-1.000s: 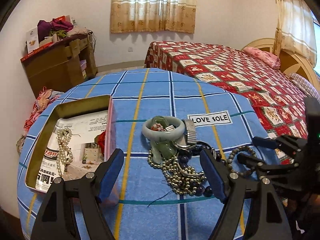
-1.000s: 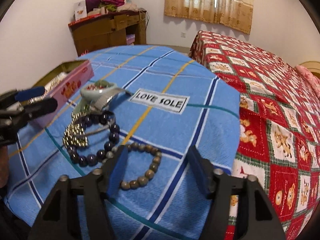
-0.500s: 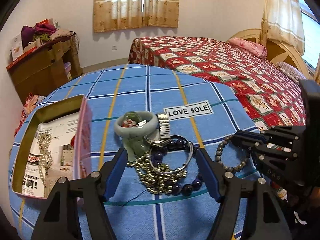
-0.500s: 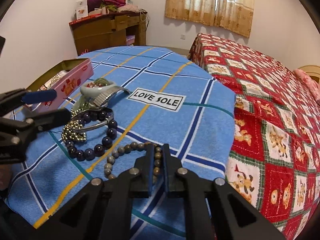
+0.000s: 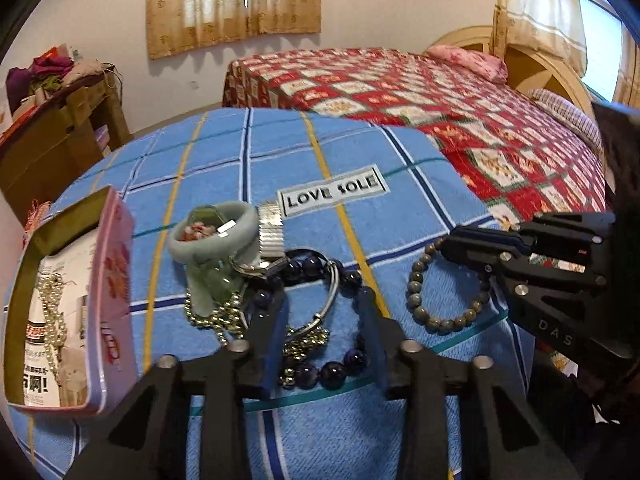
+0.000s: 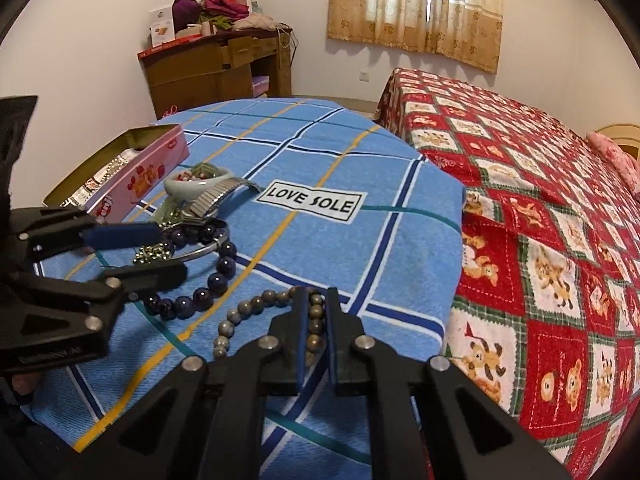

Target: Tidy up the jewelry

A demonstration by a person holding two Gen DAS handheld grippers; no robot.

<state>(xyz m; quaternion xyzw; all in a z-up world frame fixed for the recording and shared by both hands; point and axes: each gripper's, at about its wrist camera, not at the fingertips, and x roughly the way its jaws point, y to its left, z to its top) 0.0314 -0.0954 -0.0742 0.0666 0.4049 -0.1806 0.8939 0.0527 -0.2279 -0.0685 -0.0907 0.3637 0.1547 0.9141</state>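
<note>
A pile of jewelry lies on the blue checked cloth point(image 5: 360, 152): a pale green bangle point(image 5: 212, 232), a metal watch band point(image 5: 270, 232), a gold bead chain point(image 5: 208, 316) and a dark blue bead bracelet point(image 5: 320, 368). My left gripper point(image 5: 320, 316) is open and straddles the blue bracelet and a silver bangle point(image 5: 328, 300). A grey-green bead bracelet point(image 5: 444, 288) lies to the right. My right gripper point(image 6: 316, 316) is shut on the grey-green bracelet point(image 6: 248, 308) at its right side. The open pink tin point(image 5: 116, 264) at left holds a pearl necklace point(image 5: 52, 312).
The cloth carries a "LOVE SOLE" label point(image 6: 312, 202). A bed with a red patterned cover point(image 6: 540, 200) lies to the right. A wooden desk point(image 6: 216, 68) piled with clothes stands by the far wall. The cloth's near right edge drops off beside the right gripper.
My right gripper closed on the grey-green bracelet a second ago and stays shut. My left gripper moved right and forward over the blue bracelet and narrowed its opening.
</note>
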